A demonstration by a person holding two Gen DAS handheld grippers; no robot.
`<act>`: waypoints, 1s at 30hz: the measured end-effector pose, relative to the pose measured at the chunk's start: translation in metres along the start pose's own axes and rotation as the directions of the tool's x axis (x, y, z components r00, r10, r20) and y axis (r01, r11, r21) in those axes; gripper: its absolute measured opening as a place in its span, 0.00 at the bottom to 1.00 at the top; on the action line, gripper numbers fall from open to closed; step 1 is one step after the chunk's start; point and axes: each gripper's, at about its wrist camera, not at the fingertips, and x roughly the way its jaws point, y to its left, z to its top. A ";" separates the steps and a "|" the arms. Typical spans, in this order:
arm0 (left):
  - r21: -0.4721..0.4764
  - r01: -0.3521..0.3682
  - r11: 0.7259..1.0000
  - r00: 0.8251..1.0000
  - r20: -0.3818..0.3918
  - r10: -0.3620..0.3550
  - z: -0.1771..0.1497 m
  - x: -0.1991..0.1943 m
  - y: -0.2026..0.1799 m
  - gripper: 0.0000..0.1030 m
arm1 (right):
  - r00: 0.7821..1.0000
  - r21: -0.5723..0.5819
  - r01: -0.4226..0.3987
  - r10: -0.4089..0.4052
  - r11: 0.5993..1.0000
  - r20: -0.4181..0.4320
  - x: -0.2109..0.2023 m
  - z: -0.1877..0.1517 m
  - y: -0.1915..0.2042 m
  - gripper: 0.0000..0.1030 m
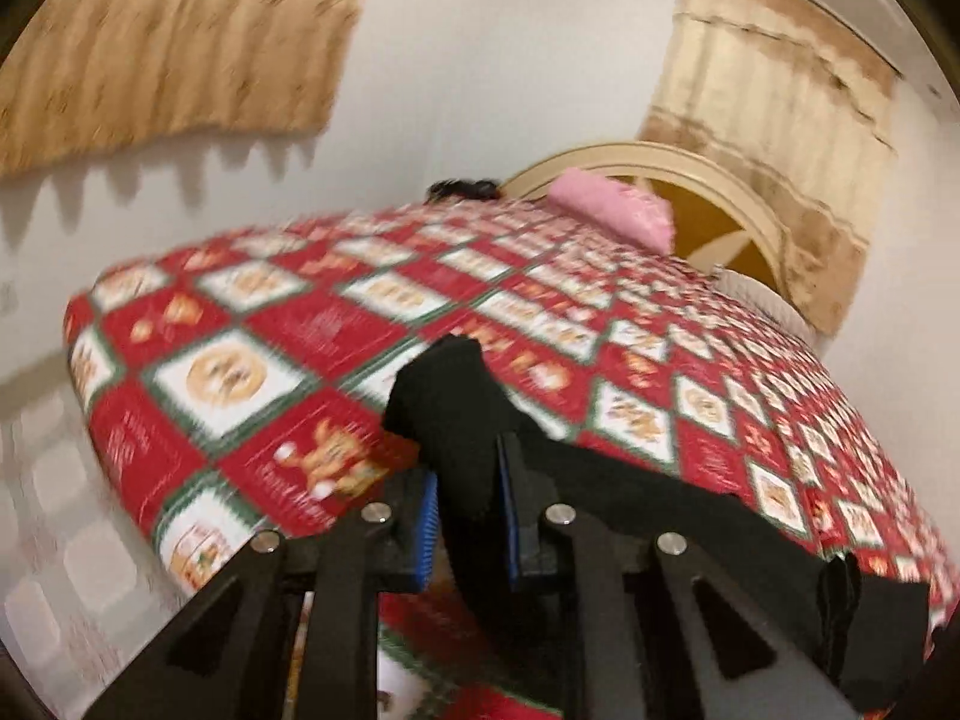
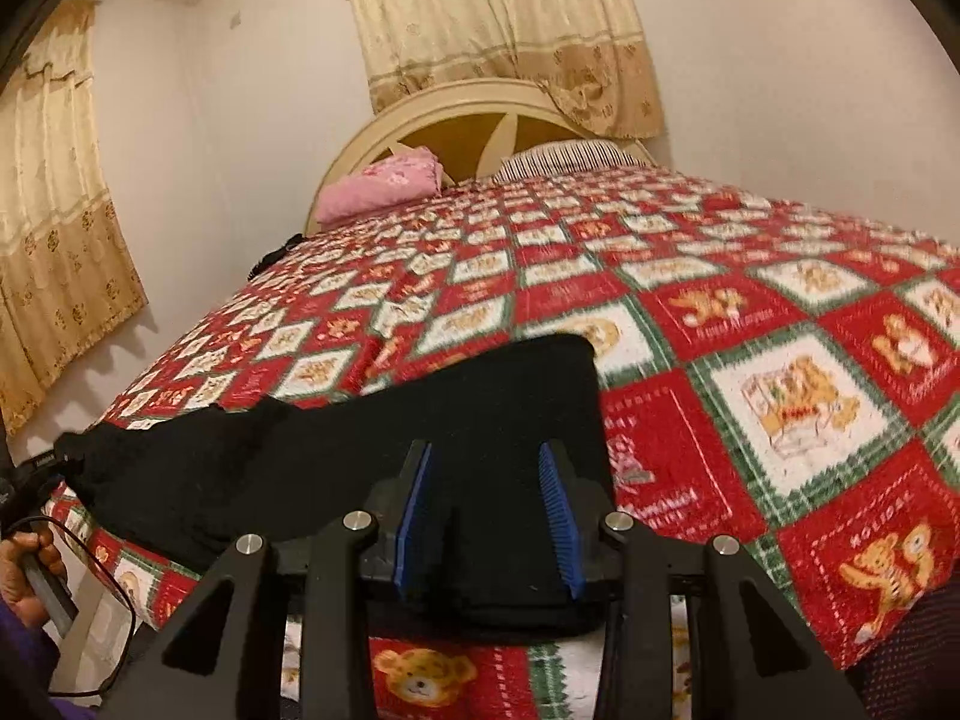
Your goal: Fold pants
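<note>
The black pants (image 2: 372,456) lay across the near edge of the bed, on a red, white and green checked blanket (image 2: 750,372) printed with teddy bears. In the right wrist view the garment ran as a broad dark band from the left edge of the bed, where it bunched and drooped a little over the side, to a squared end near the middle of the frame. The right gripper (image 2: 489,516) sat at that squared end with black cloth filling the space between its blue pads (image 2: 414,516); the jaws stood partly apart, and the fabric between them looked thick enough to be gripped, though the dark cloth hid any clear sign of pressure. In the left wrist view, which was smeared by motion blur, the left gripper (image 1: 468,516) had its jaws drawn in on a fold of the pants (image 1: 456,408), and a bunched peak of black cloth stood up past its fingertips above the blanket (image 1: 300,336). From there the rest of the garment trailed off to the right along the bed edge. A pink folded cloth (image 2: 384,183) rested by the cream headboard (image 2: 480,102) at the far end, with a striped pillow (image 2: 564,156) beside it. Patterned tan curtains (image 2: 504,18) hung on the pale wall behind. At the lower left of the right wrist view a hand (image 2: 27,570) held a grey handle.
</note>
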 end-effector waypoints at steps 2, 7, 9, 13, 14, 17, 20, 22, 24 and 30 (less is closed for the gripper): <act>0.061 0.035 0.998 0.999 0.022 -0.036 0.002 -0.007 -0.016 0.17 | 1.000 -0.004 -0.026 0.026 1.000 -0.002 -0.001 0.001 0.008 0.37; 0.181 0.126 0.975 0.990 0.044 -0.135 0.000 -0.020 -0.052 0.17 | 0.996 -0.005 -0.075 0.074 0.997 -0.041 0.005 -0.003 0.023 0.37; 0.215 0.170 0.962 0.983 0.037 -0.182 -0.003 -0.022 -0.066 0.17 | 0.995 0.005 -0.087 0.087 0.996 -0.058 0.008 -0.006 0.025 0.37; 0.297 0.248 0.922 0.965 0.010 -0.262 -0.018 -0.026 -0.094 0.17 | 0.991 0.028 -0.106 0.108 0.994 -0.074 0.011 -0.008 0.026 0.37; 0.324 0.263 0.909 0.960 0.002 -0.279 -0.024 -0.028 -0.101 0.17 | 0.991 0.027 -0.108 0.110 0.994 -0.074 0.011 -0.008 0.027 0.37; 0.394 0.299 0.869 0.949 -0.029 -0.313 -0.042 -0.033 -0.119 0.17 | 0.989 0.022 -0.129 0.130 0.991 -0.070 0.010 -0.006 0.030 0.37; 0.419 0.320 0.850 0.944 -0.067 -0.323 -0.055 -0.032 -0.128 0.16 | 0.982 0.038 -0.169 0.171 0.985 -0.077 0.014 -0.001 0.034 0.38; 0.430 0.330 0.841 0.942 -0.087 -0.325 -0.061 -0.030 -0.131 0.16 | 0.972 0.069 -0.216 0.221 0.974 -0.078 0.019 0.006 0.039 0.38; 0.447 0.327 0.832 0.942 -0.088 -0.323 -0.065 -0.031 -0.132 0.16 | 0.954 0.102 -0.278 0.287 0.955 -0.083 0.026 0.014 0.047 0.38; 0.472 0.322 0.820 0.943 -0.082 -0.323 -0.073 -0.034 -0.134 0.16 | 0.855 0.221 -0.463 0.498 0.858 -0.144 0.074 0.031 0.091 0.58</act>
